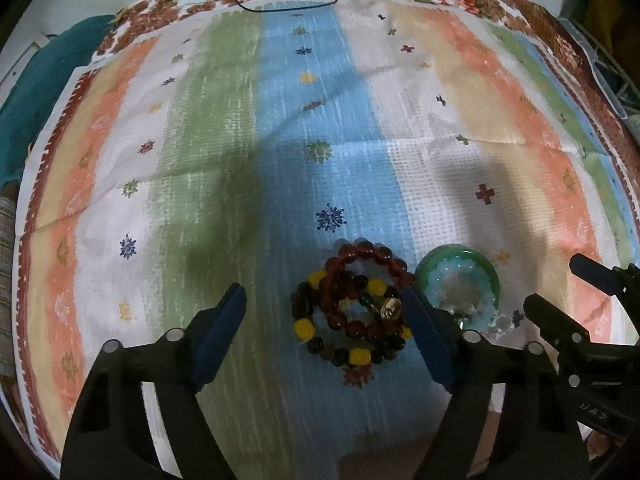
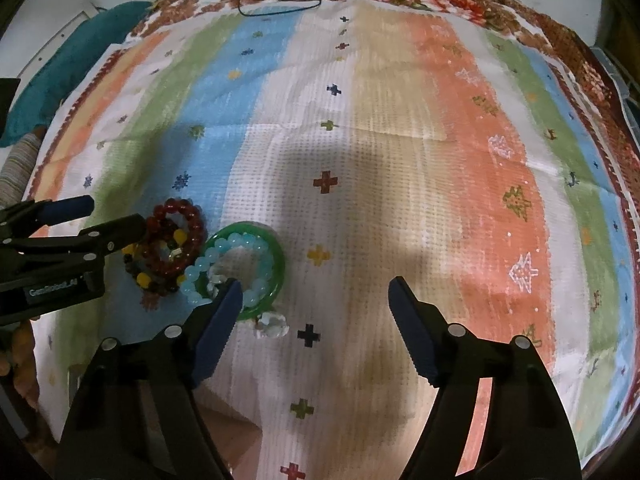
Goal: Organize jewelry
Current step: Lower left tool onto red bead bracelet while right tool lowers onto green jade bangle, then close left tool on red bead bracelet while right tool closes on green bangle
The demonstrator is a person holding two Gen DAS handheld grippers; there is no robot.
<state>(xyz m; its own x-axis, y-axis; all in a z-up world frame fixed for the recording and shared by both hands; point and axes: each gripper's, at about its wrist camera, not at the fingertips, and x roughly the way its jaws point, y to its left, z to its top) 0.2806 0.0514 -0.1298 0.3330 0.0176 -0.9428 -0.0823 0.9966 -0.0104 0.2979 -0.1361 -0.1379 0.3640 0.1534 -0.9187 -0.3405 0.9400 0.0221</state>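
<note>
Both tongs released: left gripper (image 1: 326, 312), right gripper (image 2: 316, 300). Risk of snagging the red bead bracelet (image 1: 360, 288) tangled with the yellow-black one (image 1: 344, 340). Could drag both.

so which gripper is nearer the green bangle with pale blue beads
Right. The right gripper has one finger over the green bangle; the left gripper straddles the neighbouring bead bracelets.

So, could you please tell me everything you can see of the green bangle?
The green bangle is a smooth, glossy, translucent ring, like jade or glass, lying flat on the striped cloth. A light blue bead bracelet lies coiled inside it and over its left rim, and a dark red bead bracelet sits just to its left. The right gripper's left finger covers its near edge.
</note>
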